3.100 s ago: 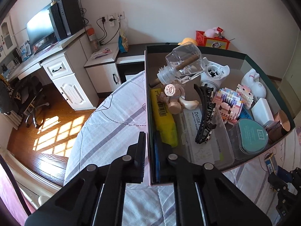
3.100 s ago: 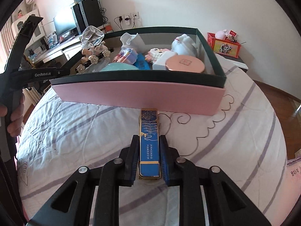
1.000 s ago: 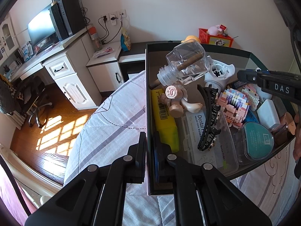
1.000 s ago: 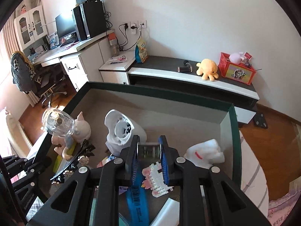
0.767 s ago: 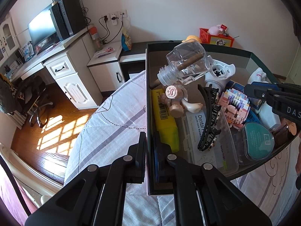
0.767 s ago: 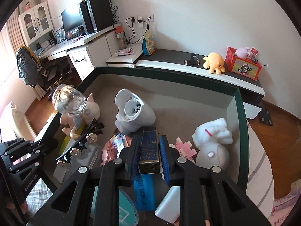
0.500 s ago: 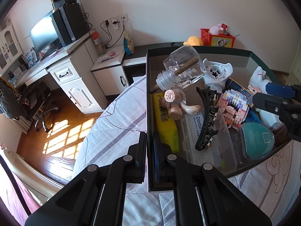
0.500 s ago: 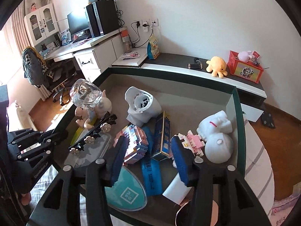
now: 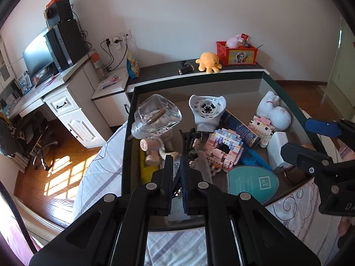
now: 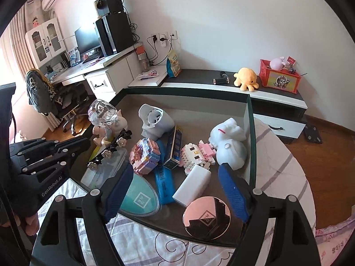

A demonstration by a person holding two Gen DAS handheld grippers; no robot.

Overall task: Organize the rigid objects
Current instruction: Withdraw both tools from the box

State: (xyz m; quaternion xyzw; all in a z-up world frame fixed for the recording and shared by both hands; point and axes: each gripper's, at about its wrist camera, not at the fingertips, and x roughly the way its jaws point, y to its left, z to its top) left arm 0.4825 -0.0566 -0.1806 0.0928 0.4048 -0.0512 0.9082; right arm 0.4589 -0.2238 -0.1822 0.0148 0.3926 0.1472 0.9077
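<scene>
Both grippers (left (image 9: 176, 166) pinched, right (image 10: 175, 177) spread) overhang box (image 10: 250, 133).

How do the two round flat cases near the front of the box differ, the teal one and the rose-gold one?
The teal case is matte, with a pointed end like a teardrop; the rose-gold case is a full circle with a mirror-like top. The teal case is the larger one in the right wrist view. The teal case lies beside the blue tube; the rose-gold case lies beside the white block. Both lie flat in the box and carry a small square logo.
</scene>
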